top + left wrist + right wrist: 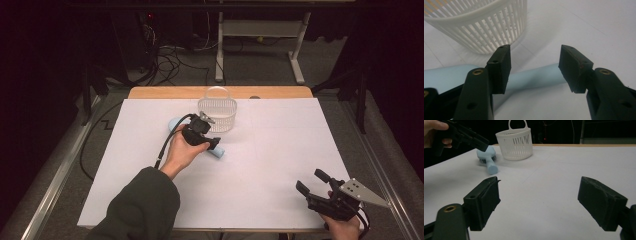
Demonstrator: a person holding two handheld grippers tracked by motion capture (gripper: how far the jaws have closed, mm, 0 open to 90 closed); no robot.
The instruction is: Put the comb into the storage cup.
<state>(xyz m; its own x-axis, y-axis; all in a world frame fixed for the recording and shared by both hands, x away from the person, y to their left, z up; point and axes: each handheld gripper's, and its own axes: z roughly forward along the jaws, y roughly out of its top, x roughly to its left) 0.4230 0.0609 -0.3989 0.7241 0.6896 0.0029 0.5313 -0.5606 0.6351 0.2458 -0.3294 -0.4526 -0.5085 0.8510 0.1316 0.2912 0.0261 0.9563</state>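
A light-blue brush [219, 153] lies flat on the white sheet, its head [174, 122] toward the left and its handle pointing right. My left gripper [213, 143] hovers over the handle, held by a hand. In the left gripper view the handle [536, 77] runs across below and behind the jaws, which stand apart without pressing on it; my left gripper [535, 57] is open. A white slatted basket [217, 114] with a hoop handle stands just beyond. My right gripper [311, 181] rests open near the front right corner, nothing between its fingers.
The white sheet [280, 150] covers most of a wooden table [165, 92]. From the right gripper view the basket [515, 143] and brush [489, 157] sit far off at the left, with the left gripper [474, 140] above them. Desk legs and cables lie behind the table.
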